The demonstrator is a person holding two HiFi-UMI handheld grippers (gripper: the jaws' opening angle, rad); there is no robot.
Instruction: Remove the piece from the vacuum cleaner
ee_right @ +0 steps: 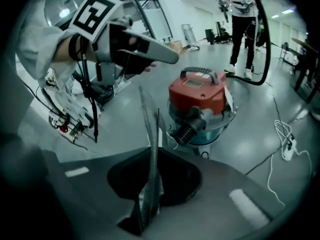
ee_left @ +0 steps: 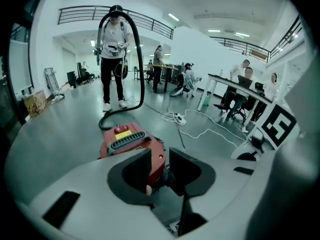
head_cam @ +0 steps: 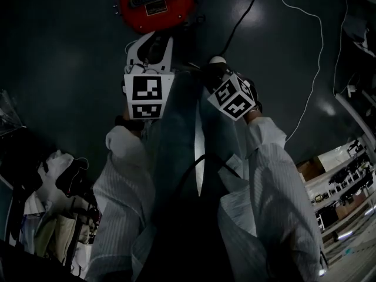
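Okay, removal looks basically done: right gripper [ee_right: 152, 180] is clamped on a thin grey crinkled sheet-like piece [ee_right: 147, 119], held apart from the red-lidded round vacuum cleaner [ee_right: 200, 109] standing on the dark floor [head_cam: 64, 46]. Left gripper [ee_left: 160, 170] has its jaws apart, nothing between them. Next move likely needs a steady pinch while carrying that flimsy piece away.

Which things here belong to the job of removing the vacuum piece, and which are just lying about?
Job in hand:
red vacuum cleaner
thin grey piece, clamped in the right hand-held gripper
left hand-held gripper, open and empty

Lying about:
power strip with its white cable
cardboard box
desk with seated people
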